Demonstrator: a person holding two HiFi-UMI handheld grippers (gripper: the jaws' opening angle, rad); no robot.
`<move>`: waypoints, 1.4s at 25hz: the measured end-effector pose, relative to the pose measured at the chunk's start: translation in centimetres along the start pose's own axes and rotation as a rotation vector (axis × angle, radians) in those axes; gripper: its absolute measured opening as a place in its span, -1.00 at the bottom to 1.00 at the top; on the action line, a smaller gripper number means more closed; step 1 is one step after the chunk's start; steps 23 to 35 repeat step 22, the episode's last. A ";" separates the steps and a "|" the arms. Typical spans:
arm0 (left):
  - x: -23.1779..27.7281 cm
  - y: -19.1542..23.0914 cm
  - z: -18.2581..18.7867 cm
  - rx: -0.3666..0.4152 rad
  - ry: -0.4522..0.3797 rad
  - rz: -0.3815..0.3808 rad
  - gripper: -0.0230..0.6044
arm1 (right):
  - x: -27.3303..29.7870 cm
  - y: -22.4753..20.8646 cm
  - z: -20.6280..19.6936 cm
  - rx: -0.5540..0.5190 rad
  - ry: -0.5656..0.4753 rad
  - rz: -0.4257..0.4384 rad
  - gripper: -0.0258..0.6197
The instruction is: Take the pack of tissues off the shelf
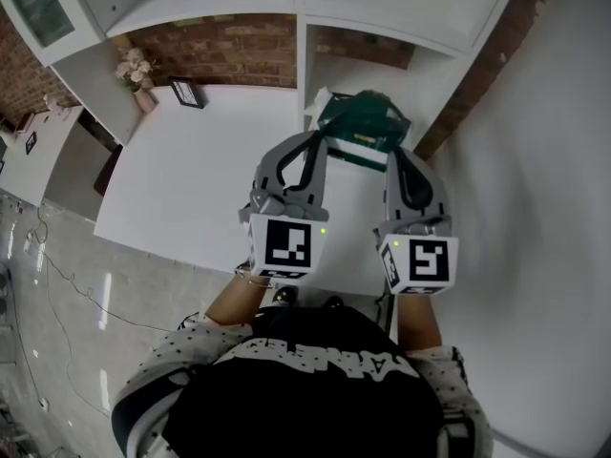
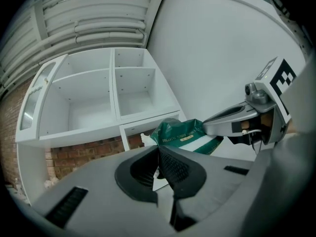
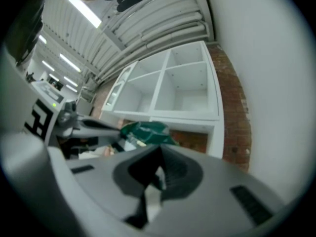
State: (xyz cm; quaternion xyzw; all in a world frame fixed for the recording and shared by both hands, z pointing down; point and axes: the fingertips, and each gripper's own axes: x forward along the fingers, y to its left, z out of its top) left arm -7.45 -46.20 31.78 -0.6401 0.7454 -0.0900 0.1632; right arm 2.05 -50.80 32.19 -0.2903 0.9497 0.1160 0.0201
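Pack of tissues: a soft green and white pack of tissues (image 1: 364,125) sits between the tips of both tongs. It is in front of the lower right compartment of the shelf and over the far right corner of the bench. Whether it touches the bench cannot be told.
Writing on the pack: the green face carries a line of white print and a small yellow label, both too small to read with certainty.
Left tongs: the left tongs (image 1: 318,147) are closed, pinching a white edge on the pack's left side. In the left gripper view the jaws meet on a white strip.
Right tongs: the right tongs (image 1: 394,156) are closed on the pack's right side. In the right gripper view the jaws are together with a white piece between them.
Arm pose: both forearms reach forward from the body, side by side. The grippers point roughly level at the shelf and angle in toward the pack.
Marker cubes: each of the marker cubes (image 1: 286,244) shows a black and white square pattern.
Clothing: a black top (image 1: 315,389) has white lettering, seen upside down and not readable.
Shelf: the shelf (image 1: 382,8) is white with open compartments.
Bench: the white bench (image 1: 191,179) has pale flowers (image 1: 136,68) and a small dark frame (image 1: 187,92) at its far left, well apart from the pack.
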 end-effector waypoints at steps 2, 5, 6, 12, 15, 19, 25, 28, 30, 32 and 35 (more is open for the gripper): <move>-0.1 -0.3 -0.6 -0.005 0.007 -0.008 -0.81 | -0.2 0.1 -0.6 0.008 0.009 0.003 -0.83; -0.4 -0.7 -1.1 -0.004 0.024 -0.015 -0.81 | -0.4 0.2 -1.3 0.023 0.027 0.002 -0.83; -0.5 -0.8 -1.2 -0.006 0.027 -0.015 -0.81 | -0.5 0.3 -1.5 0.025 0.031 0.001 -0.83; -0.6 -1.2 -2.1 -0.021 0.036 -0.012 -0.81 | -0.7 0.5 -2.5 0.034 0.047 0.004 -0.83; -0.7 -1.4 -2.3 -0.024 0.040 -0.014 -0.81 | -0.8 0.5 -2.7 0.037 0.055 0.004 -0.83; -0.9 -1.3 -2.1 -0.030 0.045 -0.013 -0.81 | -1.0 0.6 -2.5 0.041 0.056 0.002 -0.83; -1.0 -1.2 -1.9 -0.025 0.047 -0.012 -0.81 | -1.1 0.7 -2.2 0.038 0.055 0.005 -0.83; -1.0 -1.2 -1.9 -0.025 0.047 -0.012 -0.81 | -1.1 0.7 -2.2 0.038 0.055 0.005 -0.83; -1.0 -1.2 -1.9 -0.025 0.047 -0.012 -0.81 | -1.1 0.7 -2.2 0.038 0.055 0.005 -0.83; -1.0 -1.2 -1.9 -0.025 0.047 -0.012 -0.81 | -1.1 0.7 -2.2 0.038 0.055 0.005 -0.83; -1.0 -1.2 -1.9 -0.025 0.047 -0.012 -0.81 | -1.1 0.7 -2.2 0.038 0.055 0.005 -0.83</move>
